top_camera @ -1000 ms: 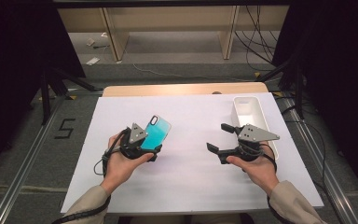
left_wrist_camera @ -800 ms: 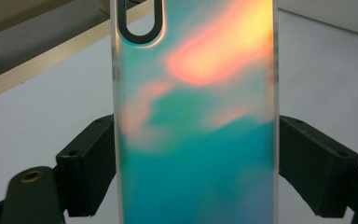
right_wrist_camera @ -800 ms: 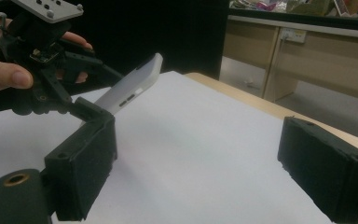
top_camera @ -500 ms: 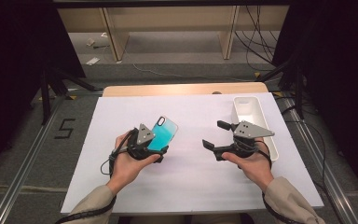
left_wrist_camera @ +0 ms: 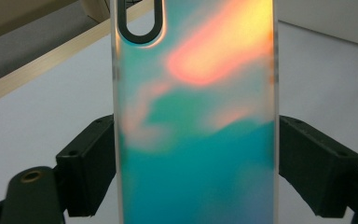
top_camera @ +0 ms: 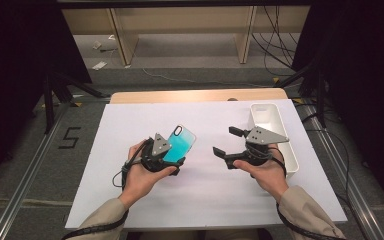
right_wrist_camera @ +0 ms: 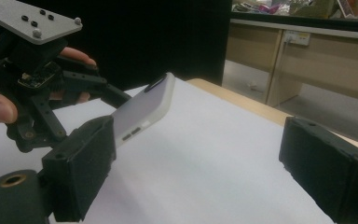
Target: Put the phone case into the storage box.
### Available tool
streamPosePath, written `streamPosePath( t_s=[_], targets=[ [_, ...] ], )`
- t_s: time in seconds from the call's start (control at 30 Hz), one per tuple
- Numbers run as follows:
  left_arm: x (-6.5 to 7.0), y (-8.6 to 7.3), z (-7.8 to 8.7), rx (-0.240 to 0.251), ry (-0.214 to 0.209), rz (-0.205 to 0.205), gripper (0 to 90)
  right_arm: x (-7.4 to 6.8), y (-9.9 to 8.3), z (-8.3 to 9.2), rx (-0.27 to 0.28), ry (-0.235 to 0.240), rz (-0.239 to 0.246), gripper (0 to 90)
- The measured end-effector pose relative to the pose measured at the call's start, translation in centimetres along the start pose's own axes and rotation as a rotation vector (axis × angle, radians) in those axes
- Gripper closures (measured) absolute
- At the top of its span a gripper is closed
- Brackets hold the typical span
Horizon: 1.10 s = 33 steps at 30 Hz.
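Observation:
A phone case with a teal-to-orange iridescent back and a black camera cut-out is held above the white table cover. My left gripper is shut on its lower part, one jaw on each long side, as the left gripper view shows with the phone case between them. My right gripper stands open to the right of the case, nothing between its jaws. From the right gripper view the phone case tilts up toward me, held by the left gripper, and its pale edge with side buttons shows.
A white rectangular tray lies on the table's right side, just behind my right hand. The white cover spreads over a wooden table. Beyond the far edge are floor cables and shelving legs.
The left gripper has carried the phone case a little to the right, toward the middle. The right gripper has moved slightly left and nearer. Both keep their states.

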<state>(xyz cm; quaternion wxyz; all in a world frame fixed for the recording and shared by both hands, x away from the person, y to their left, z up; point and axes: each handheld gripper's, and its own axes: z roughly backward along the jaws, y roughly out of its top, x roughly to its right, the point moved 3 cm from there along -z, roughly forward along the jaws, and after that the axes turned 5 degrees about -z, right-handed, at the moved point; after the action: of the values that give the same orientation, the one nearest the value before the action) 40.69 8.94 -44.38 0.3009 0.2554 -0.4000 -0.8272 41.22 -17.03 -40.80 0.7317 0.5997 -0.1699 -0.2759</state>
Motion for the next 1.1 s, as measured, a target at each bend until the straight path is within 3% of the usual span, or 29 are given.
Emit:
streamPosePath(
  t_s=[1.1],
  targets=[
    [2.5, 1.3, -1.2, 0.016, -0.049, -0.047, 16.9, 0.3, 0.6, -2.7, 0.003, 0.009, -0.033, 11.6]
  ],
)
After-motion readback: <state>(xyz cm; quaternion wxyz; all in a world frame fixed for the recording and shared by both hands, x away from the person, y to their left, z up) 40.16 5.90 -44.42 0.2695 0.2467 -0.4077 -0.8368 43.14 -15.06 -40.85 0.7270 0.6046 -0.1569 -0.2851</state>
